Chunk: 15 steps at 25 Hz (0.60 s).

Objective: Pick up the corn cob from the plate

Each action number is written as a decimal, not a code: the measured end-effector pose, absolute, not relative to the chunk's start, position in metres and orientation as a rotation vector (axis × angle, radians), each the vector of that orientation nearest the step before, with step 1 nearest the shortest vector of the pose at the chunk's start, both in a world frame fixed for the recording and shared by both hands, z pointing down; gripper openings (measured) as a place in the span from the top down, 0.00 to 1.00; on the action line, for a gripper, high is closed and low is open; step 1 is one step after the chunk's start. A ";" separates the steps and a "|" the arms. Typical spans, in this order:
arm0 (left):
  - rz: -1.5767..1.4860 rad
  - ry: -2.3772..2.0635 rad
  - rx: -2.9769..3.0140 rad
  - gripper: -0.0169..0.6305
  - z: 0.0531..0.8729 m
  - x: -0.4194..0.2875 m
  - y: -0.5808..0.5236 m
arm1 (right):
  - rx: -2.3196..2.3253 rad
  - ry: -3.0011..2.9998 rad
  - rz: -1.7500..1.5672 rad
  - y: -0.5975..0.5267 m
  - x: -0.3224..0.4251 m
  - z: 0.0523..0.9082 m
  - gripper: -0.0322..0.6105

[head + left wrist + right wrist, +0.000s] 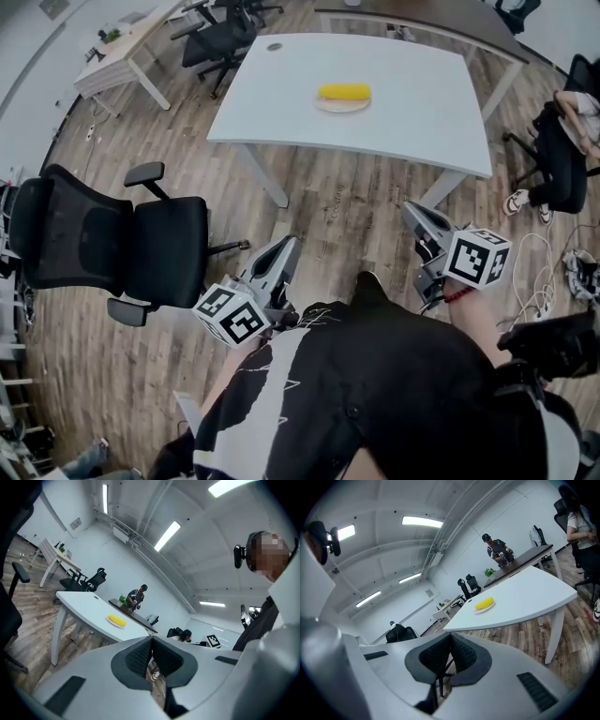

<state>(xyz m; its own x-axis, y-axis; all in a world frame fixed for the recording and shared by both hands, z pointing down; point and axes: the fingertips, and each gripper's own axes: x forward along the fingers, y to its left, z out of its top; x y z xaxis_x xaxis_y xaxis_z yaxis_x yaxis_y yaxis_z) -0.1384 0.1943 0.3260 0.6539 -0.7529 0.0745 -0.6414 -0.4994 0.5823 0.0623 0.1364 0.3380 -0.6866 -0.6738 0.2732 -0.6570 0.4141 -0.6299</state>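
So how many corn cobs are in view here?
1. The corn cob lies on the plate, near the middle of the white table. Nothing on the table could hide another.

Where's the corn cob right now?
In the head view, the corn cob lies on a plate near the middle of the white table, far ahead of both grippers.

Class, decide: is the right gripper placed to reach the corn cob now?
Probably not yet: the right gripper hangs short of the table; nothing blocks the way to the corn cob.
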 end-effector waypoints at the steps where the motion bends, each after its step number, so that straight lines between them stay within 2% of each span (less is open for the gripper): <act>1: -0.257 -1.080 2.279 0.95 0.327 -0.140 0.190 | -1.252 2.621 -1.142 0.131 0.063 0.336 0.93; 15: -0.305 -1.085 2.201 0.95 0.326 -0.132 0.100 | -1.230 2.695 -1.124 0.044 0.064 0.337 0.93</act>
